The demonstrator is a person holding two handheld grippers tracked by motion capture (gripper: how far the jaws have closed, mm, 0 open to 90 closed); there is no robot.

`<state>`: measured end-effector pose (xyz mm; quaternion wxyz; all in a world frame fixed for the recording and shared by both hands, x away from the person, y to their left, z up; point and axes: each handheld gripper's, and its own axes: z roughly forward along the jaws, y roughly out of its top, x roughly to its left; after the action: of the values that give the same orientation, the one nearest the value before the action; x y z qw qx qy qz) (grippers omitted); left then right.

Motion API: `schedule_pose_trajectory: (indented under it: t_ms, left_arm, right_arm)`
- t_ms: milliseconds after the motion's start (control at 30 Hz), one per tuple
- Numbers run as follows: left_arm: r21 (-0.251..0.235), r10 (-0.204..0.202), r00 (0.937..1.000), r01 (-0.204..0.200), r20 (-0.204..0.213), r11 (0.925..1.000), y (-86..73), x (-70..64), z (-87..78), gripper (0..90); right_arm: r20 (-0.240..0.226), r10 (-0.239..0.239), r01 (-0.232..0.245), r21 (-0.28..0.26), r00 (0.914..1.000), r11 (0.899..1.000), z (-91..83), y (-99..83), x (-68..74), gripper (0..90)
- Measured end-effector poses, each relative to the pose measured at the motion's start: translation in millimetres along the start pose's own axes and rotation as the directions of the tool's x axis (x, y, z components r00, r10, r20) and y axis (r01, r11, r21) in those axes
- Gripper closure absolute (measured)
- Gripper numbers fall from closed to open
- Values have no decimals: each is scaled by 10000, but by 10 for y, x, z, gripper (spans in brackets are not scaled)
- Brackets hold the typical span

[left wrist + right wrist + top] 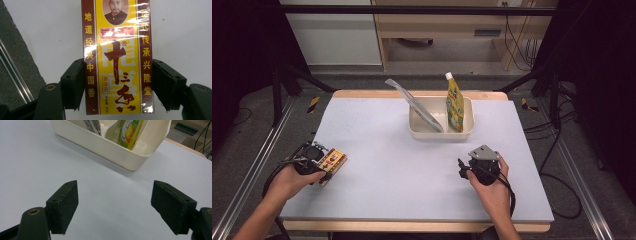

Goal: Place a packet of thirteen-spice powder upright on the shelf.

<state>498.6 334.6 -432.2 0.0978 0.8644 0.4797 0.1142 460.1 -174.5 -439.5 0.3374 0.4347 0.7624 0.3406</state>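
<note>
L tongs [117, 82] clamp the box [117, 57] across its width, at the tabletop's [377, 150] near-left edge.
R tongs [115, 205] wide & empty, facing the bin [110, 147] just ahead; box gripped by its narrow sides, prob. to slot upright beside the pouch [130, 132].

A cream tub [469, 120] holds a yellow-green spouted pouch [455, 105] and a silvery pouch [417, 106].

Seasoning box [117, 57]: "地道经典中国香", "传承兴隆堂", probably "调味品" below.
</note>
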Motion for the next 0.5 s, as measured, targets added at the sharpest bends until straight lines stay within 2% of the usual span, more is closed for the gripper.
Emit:
schedule_pose_trajectory:
  t_ms: [167, 300, 400, 433, 467, 500]
  left_arm:
    - [-503, 396, 9992, -399, -71, 9979, 68, -99, -82, 321]
    - [-946, 1025, 9947, -1032, -125, 9902, 172, -250, -154, 322]
    - [-1265, 1577, 9872, -1593, -227, 9791, 281, -423, -215, 322]
    - [-1469, 1871, 9822, -1875, -170, 9712, 350, -531, -247, 322]
    - [-1469, 1871, 9822, -1875, -170, 9712, 350, -531, -247, 322]
    - [-1604, 2066, 9783, -2066, -172, 9652, 398, -613, -263, 322]
  right_arm:
    - [-5, 63, -63, 48, 10000, 10000, 10, 0, 9, 220]
    - [-99, 172, -172, 34, 9998, 9998, 5, 1, 1, 219]
    - [-183, 292, -291, 36, 9994, 9996, 8, -3, -13, 216]
    - [-246, 410, -408, 63, 9989, 9991, 6, -3, -15, 215]
    - [-246, 410, -408, 63, 9989, 9991, 6, -3, -15, 215]
    - [-287, 425, -424, 41, 9987, 9991, 6, -3, -18, 215]
